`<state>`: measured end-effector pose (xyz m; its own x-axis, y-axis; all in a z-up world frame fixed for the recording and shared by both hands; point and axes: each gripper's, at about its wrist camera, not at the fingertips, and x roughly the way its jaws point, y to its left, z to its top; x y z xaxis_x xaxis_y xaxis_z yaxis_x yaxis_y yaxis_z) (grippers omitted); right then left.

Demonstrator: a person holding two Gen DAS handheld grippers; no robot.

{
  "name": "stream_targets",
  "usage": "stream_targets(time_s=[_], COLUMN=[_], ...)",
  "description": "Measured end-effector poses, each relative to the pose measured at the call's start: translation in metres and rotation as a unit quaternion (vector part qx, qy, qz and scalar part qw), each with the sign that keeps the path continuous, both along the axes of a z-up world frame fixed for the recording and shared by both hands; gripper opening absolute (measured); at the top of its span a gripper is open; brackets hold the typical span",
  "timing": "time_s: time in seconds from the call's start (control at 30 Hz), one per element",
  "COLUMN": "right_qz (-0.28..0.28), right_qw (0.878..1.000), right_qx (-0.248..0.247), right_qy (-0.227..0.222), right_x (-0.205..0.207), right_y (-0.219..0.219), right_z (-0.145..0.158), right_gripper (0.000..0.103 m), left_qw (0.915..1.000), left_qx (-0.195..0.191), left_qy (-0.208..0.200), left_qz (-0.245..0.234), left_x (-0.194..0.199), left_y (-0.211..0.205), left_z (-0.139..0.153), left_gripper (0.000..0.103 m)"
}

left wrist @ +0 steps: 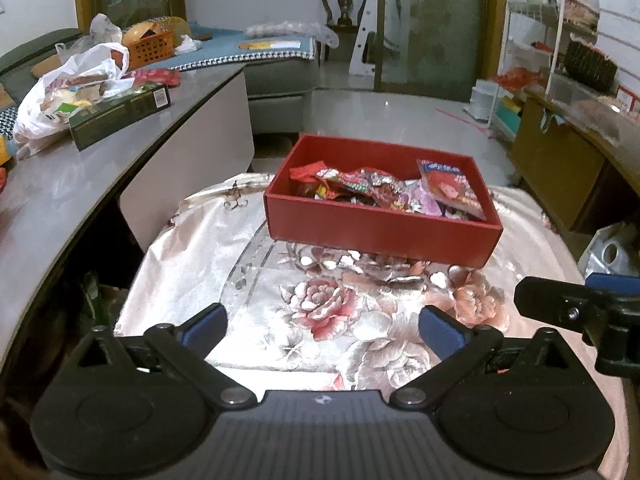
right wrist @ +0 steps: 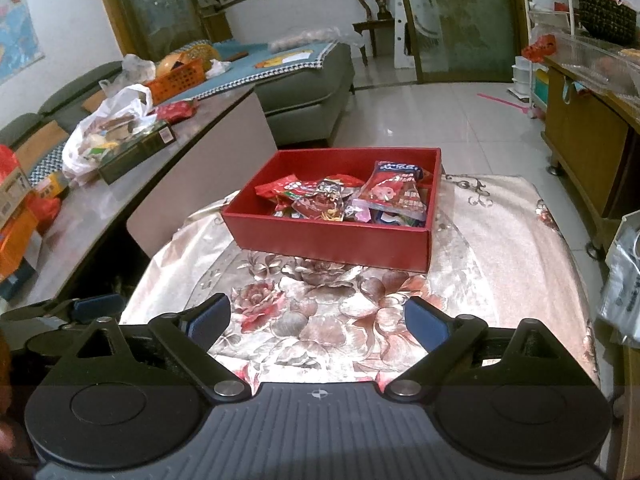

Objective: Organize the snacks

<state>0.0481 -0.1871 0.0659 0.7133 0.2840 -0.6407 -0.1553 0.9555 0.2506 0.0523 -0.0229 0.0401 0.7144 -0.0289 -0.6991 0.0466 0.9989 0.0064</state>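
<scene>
Red box (left wrist: 380,236) (snack packets (left wrist: 384,190) inside)

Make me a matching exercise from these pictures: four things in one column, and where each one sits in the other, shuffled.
Things:
1. red box
2. snack packets
3. white bag
4. orange basket

Places:
A. on the grey counter
B. on the sofa behind the counter
C. on the floral cloth
D. inside the red box

Pairs: 1-C, 2-D, 3-A, 4-B
</scene>
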Motion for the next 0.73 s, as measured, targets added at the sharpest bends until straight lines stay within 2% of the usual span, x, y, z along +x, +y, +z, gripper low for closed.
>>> stream_targets(time_s=[0.13, 0.53, 0.73], right_qz=[0.004, 0.006, 0.005], right_qw=[1.000, 1.000, 1.000], right_qx=[-0.003, -0.006, -0.003], right_qy=[0.001, 0.006, 0.006], right_x=[0.0004, 0.0016, 0.0016], right_y=[0.0031, 0.0033, 0.0028], right_z=[-0.0017, -0.0034, -0.0035], right_gripper=[0.097, 0.098, 0.099], left_qw=[0.9997, 0.9998, 1.0000], left_qx=[-0.001, -0.009, 0.003], left_qy=[0.022, 0.016, -0.003], left_qz=[-0.002, 0.002, 0.001], left_x=[0.0041, 0.0038, 0.0010], left_y=[-0.0010, 0.0006, -0.0010], left_z=[-0.0023, -0.0022, 0.0003], left_gripper=[0.100, 0.100, 0.100])
